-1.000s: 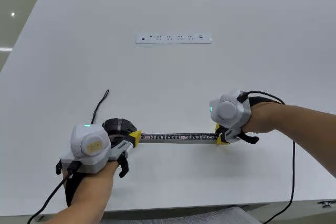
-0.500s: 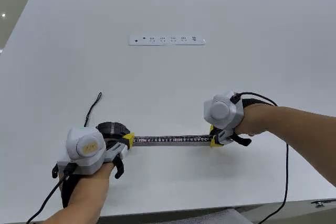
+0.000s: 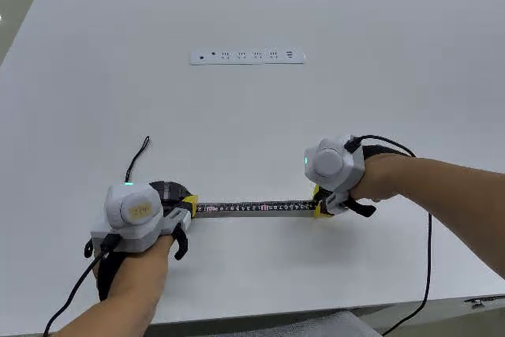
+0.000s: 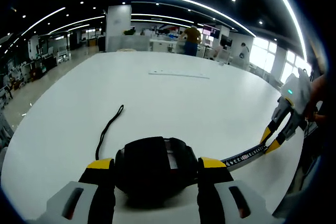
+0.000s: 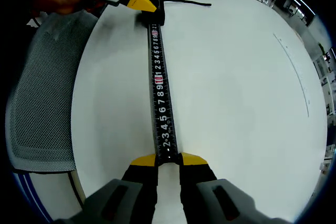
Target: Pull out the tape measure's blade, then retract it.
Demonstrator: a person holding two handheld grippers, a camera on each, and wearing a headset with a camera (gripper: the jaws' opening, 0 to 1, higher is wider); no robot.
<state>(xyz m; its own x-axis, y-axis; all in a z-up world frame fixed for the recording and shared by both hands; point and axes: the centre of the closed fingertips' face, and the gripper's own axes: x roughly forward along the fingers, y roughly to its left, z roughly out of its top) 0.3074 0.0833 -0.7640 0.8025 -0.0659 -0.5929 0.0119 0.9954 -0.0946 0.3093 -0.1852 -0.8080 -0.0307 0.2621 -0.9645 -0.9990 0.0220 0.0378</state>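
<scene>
The black tape measure case (image 3: 167, 192) is held on the white table (image 3: 252, 132) at about 8 o'clock in the head view. It is clamped from both sides by the yellow-tipped jaws of the left gripper (image 3: 185, 215). The blade (image 3: 252, 208) is drawn out from the case toward 3 o'clock and lies flat just above the table. Its far end is pinched between the closed jaws of the right gripper (image 3: 319, 209). The end hook is hidden there, so it is probably the very tip that is grasped. In the right gripper view the printed numbers are seen running away along the blade toward 12 o'clock. A thin black cord (image 3: 138, 159) lies at 11 o'clock from the case. A white power strip (image 3: 247, 56) is seen well apart, at 12 o'clock from the blade.
</scene>
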